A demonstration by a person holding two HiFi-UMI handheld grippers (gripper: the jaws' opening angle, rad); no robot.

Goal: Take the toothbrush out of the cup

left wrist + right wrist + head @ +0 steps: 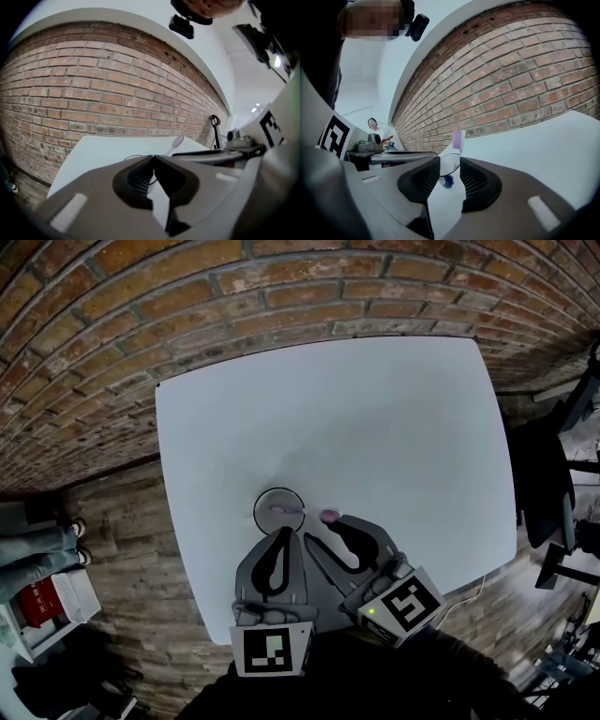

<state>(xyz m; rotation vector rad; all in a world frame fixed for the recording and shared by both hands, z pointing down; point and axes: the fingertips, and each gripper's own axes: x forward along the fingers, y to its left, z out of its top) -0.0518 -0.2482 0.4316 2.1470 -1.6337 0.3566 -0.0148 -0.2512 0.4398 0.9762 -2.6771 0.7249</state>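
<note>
Toothbrush (458, 139) is in the clear cup (262, 501) near the front edge of the white desk (356, 418); it leans out to the right, purple head sticking up past the rim.

Right gripper (450, 161) has its fingers spread wide with nothing in them; the brush shaft stands in the gap just beyond the tips, not touched yet. Left gripper (153, 158) has its fingers closed tip to tip right at the cup's near rim; can't tell if it's pinching the rim or only resting there.

Handling-wise I'd guess the brush is light, stiff plastic and a bit slick; I'd grab the bare shaft just under the head, above the rim, and lift along its lean so the cup doesn't tip. The cup looks light too, so steadying it makes sense.

Hard to see: the cup is so clear it's only a thin ring; there's a bluish blob low inside that may be the handle's end; the far side of the cup is hidden behind the fingers.
</note>
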